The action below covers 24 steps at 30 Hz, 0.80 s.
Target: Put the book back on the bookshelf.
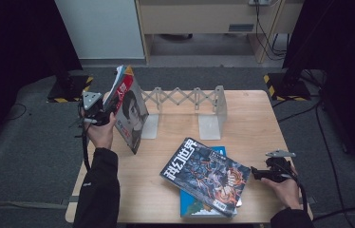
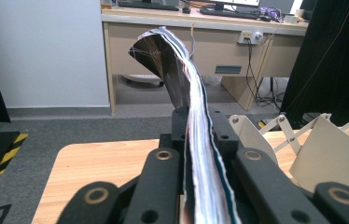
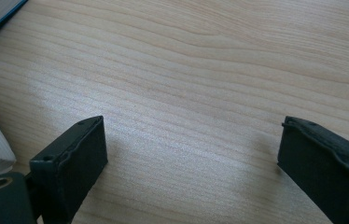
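My left gripper is shut on a magazine with a portrait cover, holding it on edge over the table's left side. In the left gripper view the magazine's page edges run up between the two black jaws, and its top curls over to the left. My right gripper stands open low over the bare wood at the right, with nothing between its fingers. Just left of it, a dark magazine with white characters lies flat on a blue book.
A metal expanding book rack with upright end plates stands at the back middle of the wooden table; its plates are right of the held magazine. Beyond the table are grey carpet, a desk and cables.
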Available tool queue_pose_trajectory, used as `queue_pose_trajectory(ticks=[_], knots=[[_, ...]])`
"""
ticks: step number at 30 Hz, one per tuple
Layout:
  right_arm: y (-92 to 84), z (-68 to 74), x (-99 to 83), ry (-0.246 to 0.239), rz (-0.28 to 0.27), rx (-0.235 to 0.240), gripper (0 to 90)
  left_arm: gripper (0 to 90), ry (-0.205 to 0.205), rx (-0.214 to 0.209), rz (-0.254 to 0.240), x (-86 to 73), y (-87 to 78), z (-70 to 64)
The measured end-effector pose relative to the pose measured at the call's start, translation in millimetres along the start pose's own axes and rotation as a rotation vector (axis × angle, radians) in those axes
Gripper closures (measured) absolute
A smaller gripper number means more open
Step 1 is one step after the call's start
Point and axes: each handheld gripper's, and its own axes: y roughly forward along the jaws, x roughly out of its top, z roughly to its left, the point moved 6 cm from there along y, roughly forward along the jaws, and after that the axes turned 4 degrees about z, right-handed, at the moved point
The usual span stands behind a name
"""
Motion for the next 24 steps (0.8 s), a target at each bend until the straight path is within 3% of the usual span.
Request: queue_pose_trajectory(ticks=[5,6,14,17,24], knots=[[-0.5,-0.1,0.3,-0.001,-0.003,0.001,8.5,78.7,-0.018,-0.012,0.006,-2.5,-0.3,1.8],[-0.7,0.0,0.4,-0.001,-0.005,0.002,8.5,78.1,-0.044,-0.039,0.005,-4.3,-1.1,2.5],[-1.5,0.4,0.4,0.003,-0.007,0.003,8.5,68.0,-0.046,-0.06,-0.032,-6.8,-12.3,2.3],[-2.4,-0.1,0.6,0.005,-0.011,0.001,8.5,62.7,-0.022,-0.053,-0.059,-7.3,-19.7,1.7],[-4.3,0.3,1.8,0.005,-0.022,0.0,8.4,53.4,-0.036,-0.089,-0.091,-8.2,-34.2,1.7]])
